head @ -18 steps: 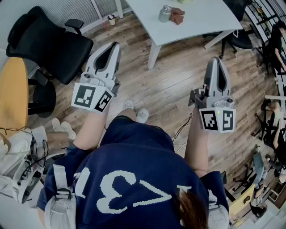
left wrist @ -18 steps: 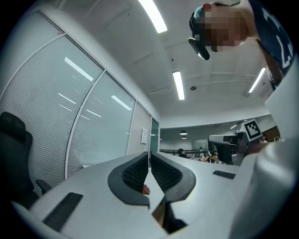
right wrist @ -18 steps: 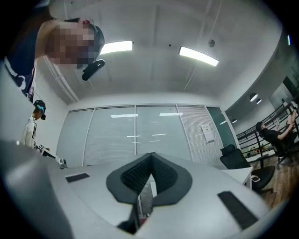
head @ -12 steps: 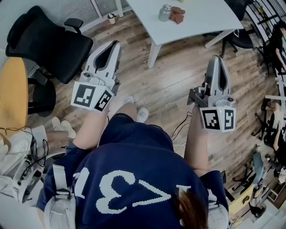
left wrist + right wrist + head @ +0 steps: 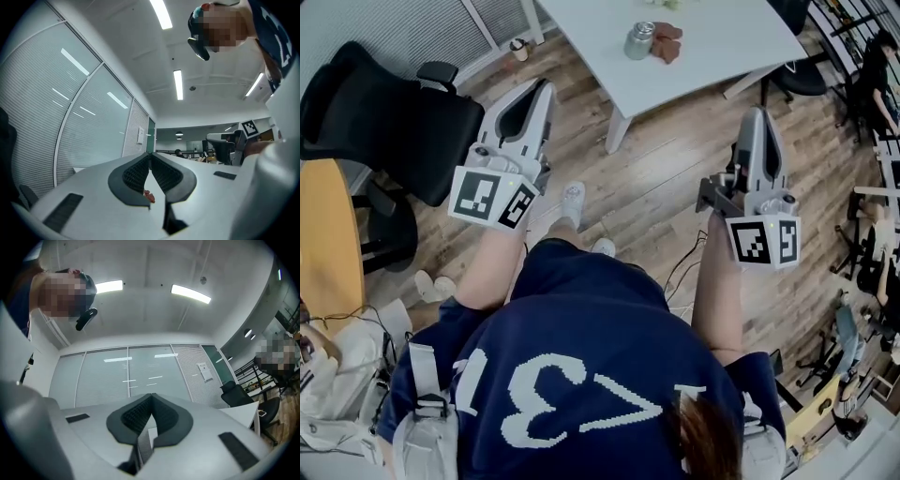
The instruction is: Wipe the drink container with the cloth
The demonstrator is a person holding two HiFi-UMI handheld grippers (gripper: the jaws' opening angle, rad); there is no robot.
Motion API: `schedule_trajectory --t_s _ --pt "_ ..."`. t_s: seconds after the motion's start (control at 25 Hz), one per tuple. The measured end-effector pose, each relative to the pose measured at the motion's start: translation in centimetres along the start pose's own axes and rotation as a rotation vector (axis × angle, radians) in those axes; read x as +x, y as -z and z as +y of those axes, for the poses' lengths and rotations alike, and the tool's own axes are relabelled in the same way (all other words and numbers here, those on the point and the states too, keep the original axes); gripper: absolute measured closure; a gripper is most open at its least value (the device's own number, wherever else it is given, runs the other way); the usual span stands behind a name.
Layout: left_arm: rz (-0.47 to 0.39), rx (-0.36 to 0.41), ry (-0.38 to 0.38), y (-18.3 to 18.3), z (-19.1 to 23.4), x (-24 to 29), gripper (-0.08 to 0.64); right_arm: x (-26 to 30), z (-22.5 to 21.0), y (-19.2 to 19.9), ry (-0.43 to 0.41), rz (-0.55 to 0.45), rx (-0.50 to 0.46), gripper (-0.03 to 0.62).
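Observation:
A silver drink container stands on the white table at the top of the head view. A reddish-brown cloth lies right beside it. Both grippers are held up over the wooden floor, well short of the table. My left gripper is shut and holds nothing; in the left gripper view its jaws meet at the tips and point upward. My right gripper is likewise shut and empty, its jaws closed tip to tip in the right gripper view.
A black office chair stands at the left, beside a yellow round tabletop. A small cup sits on the floor near the table leg. More chairs and gear crowd the right edge. A cable trails on the floor.
The view has shifted slightly toward the table; the person's foot has stepped forward. Both grippers stay raised and shut, much as before.

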State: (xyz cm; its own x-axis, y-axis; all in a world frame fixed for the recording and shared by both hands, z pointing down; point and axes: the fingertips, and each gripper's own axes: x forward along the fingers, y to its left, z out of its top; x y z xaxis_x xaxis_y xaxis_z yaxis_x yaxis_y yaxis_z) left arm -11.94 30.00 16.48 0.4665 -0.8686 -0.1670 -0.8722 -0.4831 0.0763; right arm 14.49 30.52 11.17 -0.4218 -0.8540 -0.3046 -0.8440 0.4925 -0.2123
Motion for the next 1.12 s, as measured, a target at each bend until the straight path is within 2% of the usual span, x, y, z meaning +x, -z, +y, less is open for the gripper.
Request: schedule_trajectory --t_s 0.32,0.52,0.84,1.12 --pt "0.000 0.019 0.148 -0.3 7.1 9.1 0.531 10.3 -1.0 1.7 0.050 -0.045 -0.031 0.569" --pt "0.014 -0.001 0.217 0.7 9.8 12.8 0.529 13.3 -1.6 3.1 0.103 -0.043 -0.042 0.569" --pt "0.072 -0.045 0.237 4.1 10.5 17.1 0.529 14.3 -6.2 5.0 0.181 0.000 -0.015 0.569" --pt "0.100 -0.053 0.226 6.0 10.5 21.1 0.529 17.8 -10.4 6.0 0.152 0.005 0.016 0.569"
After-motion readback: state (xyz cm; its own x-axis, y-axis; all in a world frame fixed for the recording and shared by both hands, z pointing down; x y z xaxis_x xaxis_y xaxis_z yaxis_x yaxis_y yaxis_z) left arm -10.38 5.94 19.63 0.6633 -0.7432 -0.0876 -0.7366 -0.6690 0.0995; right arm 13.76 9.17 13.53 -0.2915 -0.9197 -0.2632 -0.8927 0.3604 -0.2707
